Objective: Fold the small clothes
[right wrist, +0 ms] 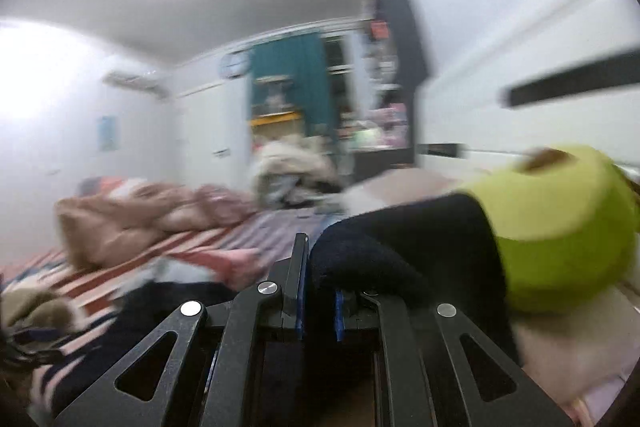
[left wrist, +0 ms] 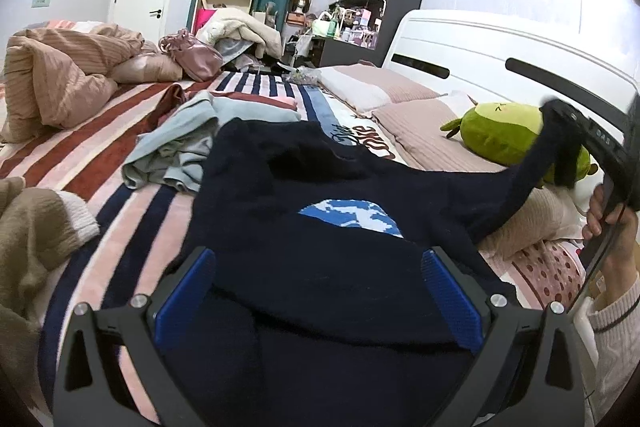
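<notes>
A dark navy sweater [left wrist: 320, 267] with a blue and white patch lies spread on the striped bed. My left gripper [left wrist: 318, 295] is open just over its near edge, the blue pads [left wrist: 184, 291] wide apart with cloth lying between them. At the right, my right gripper [left wrist: 556, 115] is shut on one sleeve [left wrist: 528, 179] and holds it lifted off the bed. The right wrist view is blurred, but it shows the right gripper [right wrist: 318, 287] shut on the navy sleeve [right wrist: 400, 239], which drapes over the right finger.
A green plush toy [left wrist: 504, 135] [right wrist: 560, 223] lies on the pillows [left wrist: 420, 131] right behind the raised sleeve. A grey-blue garment pile [left wrist: 176, 151] sits beyond the sweater, a beige knit [left wrist: 36, 227] lies at the left and a crumpled duvet [left wrist: 60, 75] at the far left. The white headboard [left wrist: 500, 51] bounds the right side.
</notes>
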{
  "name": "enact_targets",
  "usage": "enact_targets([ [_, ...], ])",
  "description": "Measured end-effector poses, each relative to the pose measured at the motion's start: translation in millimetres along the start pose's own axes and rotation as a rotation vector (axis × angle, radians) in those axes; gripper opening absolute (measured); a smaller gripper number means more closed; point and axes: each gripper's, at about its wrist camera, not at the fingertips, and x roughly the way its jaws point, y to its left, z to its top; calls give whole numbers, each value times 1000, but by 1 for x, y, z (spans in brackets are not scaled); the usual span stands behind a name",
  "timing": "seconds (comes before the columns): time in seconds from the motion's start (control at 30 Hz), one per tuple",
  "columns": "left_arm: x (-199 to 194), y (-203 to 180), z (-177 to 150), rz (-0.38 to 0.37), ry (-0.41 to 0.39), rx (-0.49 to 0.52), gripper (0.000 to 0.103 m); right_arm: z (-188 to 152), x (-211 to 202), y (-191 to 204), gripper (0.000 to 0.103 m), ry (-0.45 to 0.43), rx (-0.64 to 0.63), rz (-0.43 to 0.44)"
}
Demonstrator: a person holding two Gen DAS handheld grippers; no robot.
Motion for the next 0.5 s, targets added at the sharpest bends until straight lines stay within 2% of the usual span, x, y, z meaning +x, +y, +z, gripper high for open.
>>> enact_targets([
  [0.13, -6, 12, -2, 13, -5, -6, 102, -14, 33, 64, 5, 147, -104, 194],
  [0.23, -9, 23, -5, 14, 0, -21, 102, -54, 64, 108, 5, 353, -104, 362],
  [0.3, -9, 30, -8, 4, 9, -31, 102, -94, 80, 131, 5, 517, -89, 449],
  [0.43, -6, 39, -14, -19, 35, -49, 102, -163, 100, 149, 5, 733, -50, 496],
  [0.5, -3, 41, -17, -28, 49, -55, 102, -180, 103, 152, 7, 775, -42, 495],
])
